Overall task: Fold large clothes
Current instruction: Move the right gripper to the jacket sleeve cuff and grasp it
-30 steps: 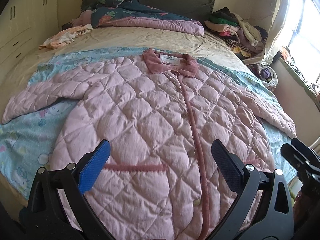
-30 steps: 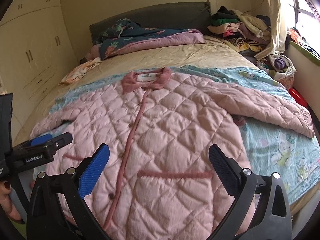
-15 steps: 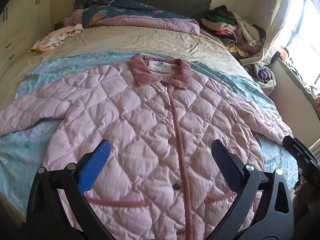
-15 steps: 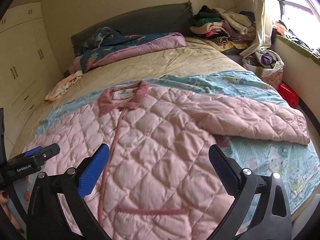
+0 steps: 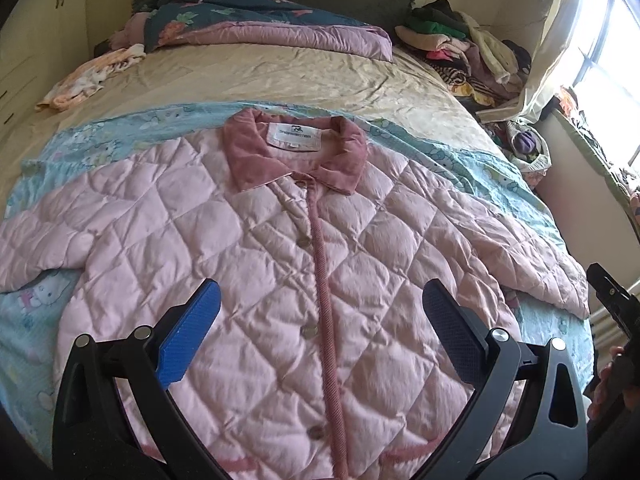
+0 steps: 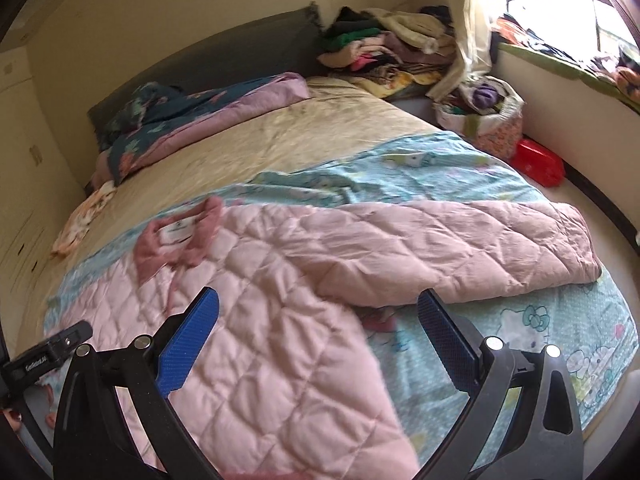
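- Bedroom; bed (image 5: 280, 80) w/ tan sheet, blue cartoon blanket (image 6: 460, 168) across near half.
- Pink quilted jacket (image 5: 248, 264): flat, front up, buttoned, on blanket at bed's near edge.
- Long axis: collar (image 5: 296, 152) toward headboard, hem toward near edge; sleeves out to side edges.
- Handling (est.): soft, puffy, light, maybe slick; take at sleeve (image 6: 460, 248) cuff or shoulder.
- Left tongs (image 5: 320, 312): spread wide, empty, over chest.
- Right tongs (image 6: 320, 320): spread wide, empty, over armpit.

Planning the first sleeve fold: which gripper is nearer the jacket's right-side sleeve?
Right. The right gripper hovers open just before the sleeve; the left gripper hangs open over the jacket's buttoned front.
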Tool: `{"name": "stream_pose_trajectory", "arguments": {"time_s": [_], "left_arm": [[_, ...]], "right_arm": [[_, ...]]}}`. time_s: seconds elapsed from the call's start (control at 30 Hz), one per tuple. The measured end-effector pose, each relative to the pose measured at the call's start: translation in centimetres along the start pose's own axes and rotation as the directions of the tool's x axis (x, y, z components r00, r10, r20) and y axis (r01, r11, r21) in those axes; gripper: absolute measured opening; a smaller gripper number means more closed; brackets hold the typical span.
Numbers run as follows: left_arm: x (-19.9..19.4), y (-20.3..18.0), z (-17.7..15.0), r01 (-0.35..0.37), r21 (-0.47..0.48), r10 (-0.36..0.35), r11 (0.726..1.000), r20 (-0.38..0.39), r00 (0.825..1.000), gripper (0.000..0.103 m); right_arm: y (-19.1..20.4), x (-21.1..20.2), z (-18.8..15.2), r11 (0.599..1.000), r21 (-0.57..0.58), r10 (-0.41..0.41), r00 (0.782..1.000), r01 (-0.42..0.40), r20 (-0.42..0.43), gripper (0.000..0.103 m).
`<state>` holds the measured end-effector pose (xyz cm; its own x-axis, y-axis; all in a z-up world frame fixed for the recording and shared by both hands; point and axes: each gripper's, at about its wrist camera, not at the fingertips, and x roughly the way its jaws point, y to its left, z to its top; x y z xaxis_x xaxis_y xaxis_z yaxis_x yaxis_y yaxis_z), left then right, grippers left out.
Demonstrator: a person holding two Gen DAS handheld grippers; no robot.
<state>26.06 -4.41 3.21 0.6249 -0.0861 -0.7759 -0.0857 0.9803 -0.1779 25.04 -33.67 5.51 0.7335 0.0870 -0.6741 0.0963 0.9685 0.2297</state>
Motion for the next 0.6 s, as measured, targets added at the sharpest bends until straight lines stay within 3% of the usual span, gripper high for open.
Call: {"name": "stream_pose_trajectory", "arguments": {"time_s": [0.23, 0.6], "left_arm": [[2.6, -1.5, 0.8, -0.009, 0.012, 0.01, 1.0, -0.027, 1.0, 0.095], [6.2, -3.5, 1.6, 0.01, 0.016, -0.009, 1.0, -0.039, 0.999, 0.095]], "right_arm": [[-4.6, 2.6, 0.8, 0.992, 0.094, -0.08, 0.997, 0.082, -0.019, 0.099], [-12.8, 6.2, 0.3, 0.94, 0.293, -0.163, 0.984, 0.175, -0.067, 0.099]]}}
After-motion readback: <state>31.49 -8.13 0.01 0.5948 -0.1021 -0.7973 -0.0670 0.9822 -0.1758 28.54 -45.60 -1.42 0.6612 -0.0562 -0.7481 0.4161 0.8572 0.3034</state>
